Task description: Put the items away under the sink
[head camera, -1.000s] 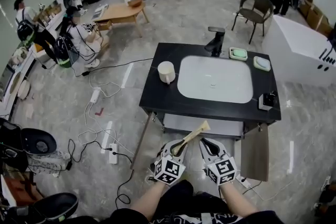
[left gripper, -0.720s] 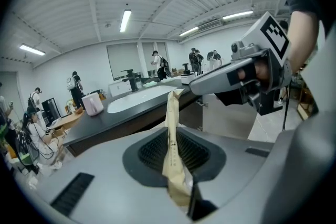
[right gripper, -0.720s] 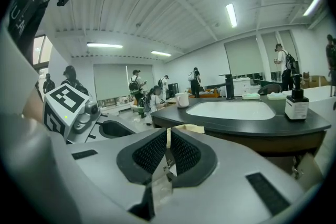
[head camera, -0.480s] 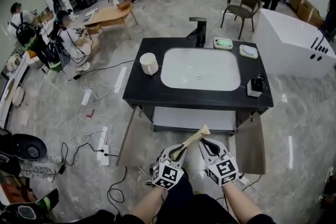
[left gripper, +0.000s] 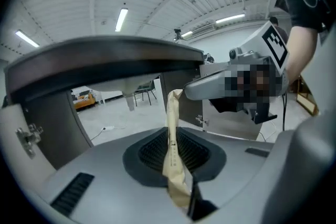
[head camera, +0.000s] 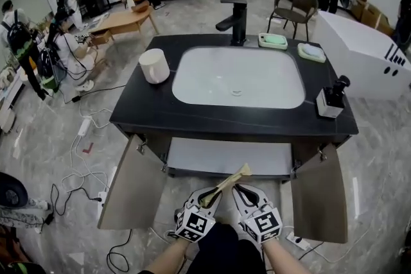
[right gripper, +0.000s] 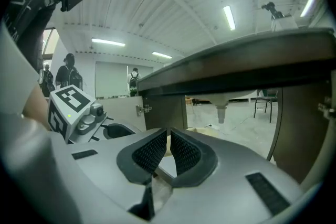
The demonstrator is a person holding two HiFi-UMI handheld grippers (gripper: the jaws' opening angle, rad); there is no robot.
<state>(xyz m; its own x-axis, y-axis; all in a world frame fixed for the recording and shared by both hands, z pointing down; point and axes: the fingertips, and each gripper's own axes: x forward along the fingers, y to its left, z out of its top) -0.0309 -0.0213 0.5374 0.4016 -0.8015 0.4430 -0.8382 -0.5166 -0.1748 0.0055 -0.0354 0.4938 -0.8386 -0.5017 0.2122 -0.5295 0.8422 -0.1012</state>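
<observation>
One crumpled tan paper strip (left gripper: 171, 118), pinched by left gripper (left gripper: 171, 139) fingers, right gripper (right gripper: 168, 134) fingers together

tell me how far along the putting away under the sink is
Done: both cabinet doors stand open. In hand: the left gripper is shut on a tan item, held in front of the cabinet, not yet inside. Possibly left: the cup, two soap dishes and a black-topped container sit on the countertop.

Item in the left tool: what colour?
Pale tan item; left gripper view shows it best.
</observation>
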